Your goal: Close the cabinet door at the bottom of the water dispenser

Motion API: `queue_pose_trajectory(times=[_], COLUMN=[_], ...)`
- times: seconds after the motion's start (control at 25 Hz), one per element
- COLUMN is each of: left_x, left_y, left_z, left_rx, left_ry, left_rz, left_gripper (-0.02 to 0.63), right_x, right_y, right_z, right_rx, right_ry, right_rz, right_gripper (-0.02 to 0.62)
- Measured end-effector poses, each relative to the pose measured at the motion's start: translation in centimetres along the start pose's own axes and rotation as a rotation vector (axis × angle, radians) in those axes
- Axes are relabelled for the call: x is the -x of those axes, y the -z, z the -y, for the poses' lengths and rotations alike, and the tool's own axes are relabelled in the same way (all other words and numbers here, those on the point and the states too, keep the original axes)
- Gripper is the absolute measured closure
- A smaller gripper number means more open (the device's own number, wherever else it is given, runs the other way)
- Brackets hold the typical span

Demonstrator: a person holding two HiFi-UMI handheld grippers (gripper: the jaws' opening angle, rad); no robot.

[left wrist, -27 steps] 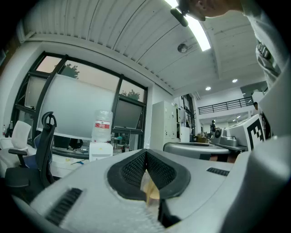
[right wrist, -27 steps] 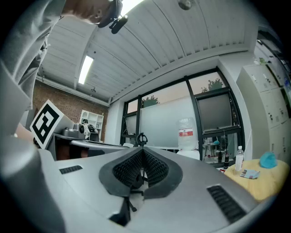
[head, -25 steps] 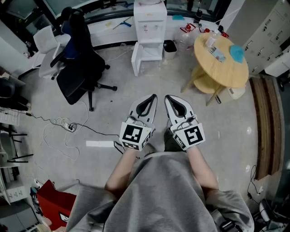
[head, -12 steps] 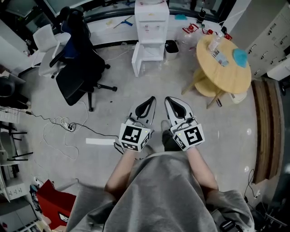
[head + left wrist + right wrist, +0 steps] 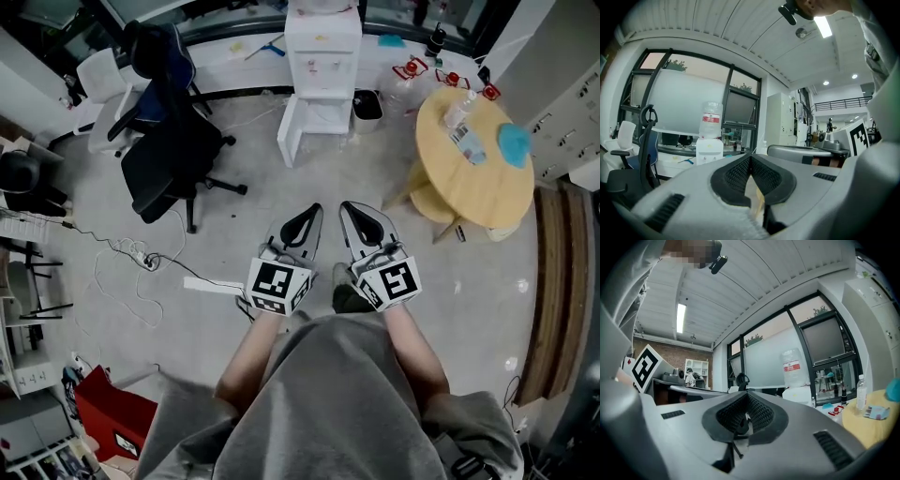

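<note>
The white water dispenser point(image 5: 322, 42) stands at the far wall with a bottle on top. The white cabinet door point(image 5: 289, 131) at its bottom hangs open to the left, showing the hollow cabinet point(image 5: 323, 117). My left gripper point(image 5: 316, 210) and right gripper point(image 5: 345, 208) are side by side in front of my body, well short of the dispenser, both shut on nothing. In the left gripper view my left gripper point(image 5: 750, 157) points toward the dispenser point(image 5: 709, 151). In the right gripper view my right gripper point(image 5: 746, 396) has the bottle point(image 5: 792, 367) to its right.
A black office chair point(image 5: 178, 155) stands left of the dispenser, with a white chair point(image 5: 98, 80) behind it. A round wooden table point(image 5: 473, 155) with small items is at the right. A black bin point(image 5: 367, 105) sits beside the dispenser. Cables and a power strip point(image 5: 141, 258) lie on the floor.
The room has slid slightly down and right in the head view as the person moves toward the dispenser. Both grippers keep the same shut pose side by side.
</note>
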State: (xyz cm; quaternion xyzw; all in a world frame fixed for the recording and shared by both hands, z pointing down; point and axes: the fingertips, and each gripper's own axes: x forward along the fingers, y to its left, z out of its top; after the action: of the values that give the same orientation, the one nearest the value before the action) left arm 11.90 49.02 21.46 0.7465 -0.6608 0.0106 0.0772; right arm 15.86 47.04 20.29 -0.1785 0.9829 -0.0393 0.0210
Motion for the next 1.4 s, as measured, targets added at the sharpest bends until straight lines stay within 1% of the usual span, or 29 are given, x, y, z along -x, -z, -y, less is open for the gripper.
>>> queue_pose_trajectory(times=[0.36,0.6,0.84,1.16,1.4], left_x=[-7.2,-9.9,-12.6,-16.0,-19.2], left_y=[0.1,0.7,0.8,1.5,2.0], left_z=[0.1,-0.7,-1.2,-4.2,-8.2], left_rx=[0.006,0.021,0.019,0.026,0.049], left_ry=[-0.053,-0.082,-0.079,-0.064,-0.044], left_rz=[-0.046,-0.081,-0.095,-0.111,-0.126], left_gripper=[0.599,0.599,0.598,0.598,0.600], right_x=[-2.0,-2.8,-3.8,-7.1,-11.5], right_y=[0.4,1.0,2.1,3.6,4.5], right_z=[7.6,10.5,13.1,15.7,17.7], right_rx=[-0.053,-0.083,-0.110,-0.128,-0.133], right_ry=[-0.050,-0.057,-0.048,-0.027,-0.007], right_rz=[-0.008,-0.015,-0.030,-0.040,-0.058], right_gripper=[0.584,0.584,0.584,0.584,0.584])
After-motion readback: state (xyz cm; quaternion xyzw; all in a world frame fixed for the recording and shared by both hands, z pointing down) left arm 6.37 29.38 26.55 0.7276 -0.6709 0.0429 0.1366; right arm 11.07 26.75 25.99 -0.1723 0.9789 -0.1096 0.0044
